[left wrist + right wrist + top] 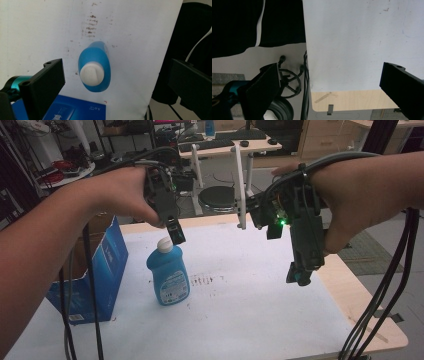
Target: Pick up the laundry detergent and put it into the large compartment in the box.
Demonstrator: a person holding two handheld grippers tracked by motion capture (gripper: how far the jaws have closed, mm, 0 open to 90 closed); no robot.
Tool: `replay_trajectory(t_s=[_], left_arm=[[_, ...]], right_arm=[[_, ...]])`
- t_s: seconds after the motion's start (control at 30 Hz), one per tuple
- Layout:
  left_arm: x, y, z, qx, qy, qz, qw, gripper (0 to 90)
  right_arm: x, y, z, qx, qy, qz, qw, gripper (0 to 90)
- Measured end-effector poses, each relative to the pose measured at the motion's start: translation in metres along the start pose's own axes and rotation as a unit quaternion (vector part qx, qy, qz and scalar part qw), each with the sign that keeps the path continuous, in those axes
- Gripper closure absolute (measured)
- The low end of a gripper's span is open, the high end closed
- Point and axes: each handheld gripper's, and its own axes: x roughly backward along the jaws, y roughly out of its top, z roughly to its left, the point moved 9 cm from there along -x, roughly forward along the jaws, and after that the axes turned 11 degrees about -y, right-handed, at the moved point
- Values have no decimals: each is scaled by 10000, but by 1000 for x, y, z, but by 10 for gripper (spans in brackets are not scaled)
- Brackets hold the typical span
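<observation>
- A white-topped table (pixel 250 320) with a pale wooden edge stood at the centre.
- At twelve o'clock, a white desk (pixel 230 147) carried a black keyboard (pixel 207 143).
- Toward one o'clock sat wooden cabinets (pixel 325 137).
- At eleven o'clock stood cluttered shelving (pixel 65 150).
- Grey floor (pixel 400 235) lay at three o'clock.

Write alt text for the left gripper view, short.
Seen from directly above, a blue bottle with a white cap stands upright on a white table, centred between the open left gripper jaws and not touched by them. A blue box edge sits at the bottom, and brown smudges mark the table beyond the bottle.
</observation>
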Motion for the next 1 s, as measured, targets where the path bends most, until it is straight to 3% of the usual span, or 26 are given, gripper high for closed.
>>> replay_trajectory(t_s=[0.1, 0.3, 0.4, 0.73, 1.0], left_arm=[[1, -8, 1, 34, -35, -102, 9999, 16], [-3, -21, 9, 172, -19, -71, 9998, 16], [-14, -28, 14, 261, -61, 18, 9996, 16], [-35, -36, 24, 435, -186, -10, 9989, 17], [-47, -36, 27, 434, -224, 18, 9988, 16]], right_arm=[[-1, 1, 0, 13, 12, 8, 10000, 19], [-1, 3, -2, 22, 23, 0, 10000, 19], [-2, 4, -2, 36, 14, 38, 10000, 19], [-1, 5, -1, 21, 31, 84, 10000, 19], [-1, 6, -1, 18, 26, 109, 9999, 19]])
